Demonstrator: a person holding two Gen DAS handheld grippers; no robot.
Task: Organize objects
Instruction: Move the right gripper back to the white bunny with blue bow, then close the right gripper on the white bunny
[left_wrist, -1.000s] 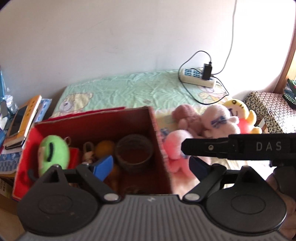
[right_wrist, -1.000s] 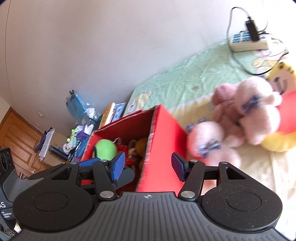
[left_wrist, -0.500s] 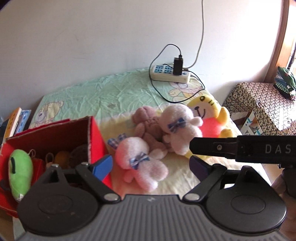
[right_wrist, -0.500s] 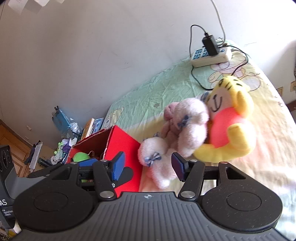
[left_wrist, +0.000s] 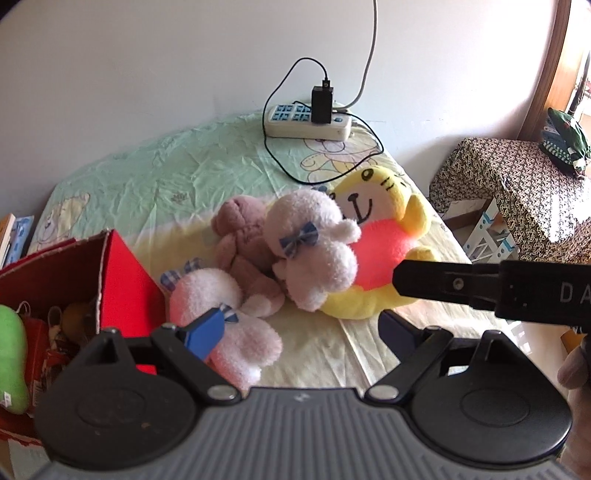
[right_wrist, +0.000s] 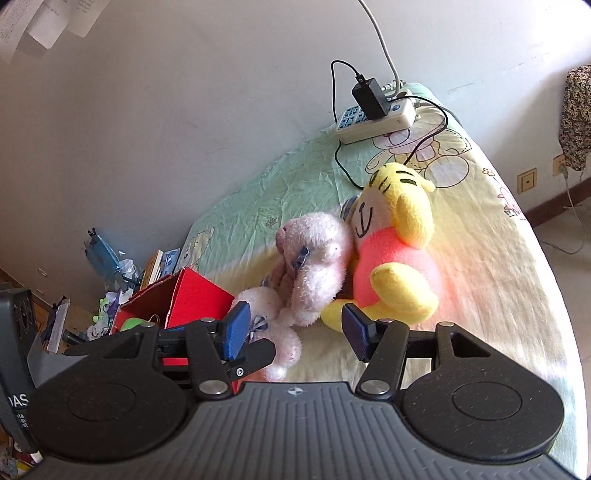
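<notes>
Plush toys piled just beside the red box: pink bear nearest it, yellow tiger farthest. Likely light, soft and compressible (best pinched across a body or limb). Left gripper and right gripper hover over them, jaws apart, holding nothing.

Four plush toys lie on the bed ahead of the tools: one yellow tiger in a pink shirt, two pale pink bears with blue checked bows, one further off and one nearest the left tool, and one dusty-pink bear behind them. One red box stands to the left, with one green plush showing inside. One white power strip carries one black charger. Two tools are in view: left tool, right tool.
</notes>
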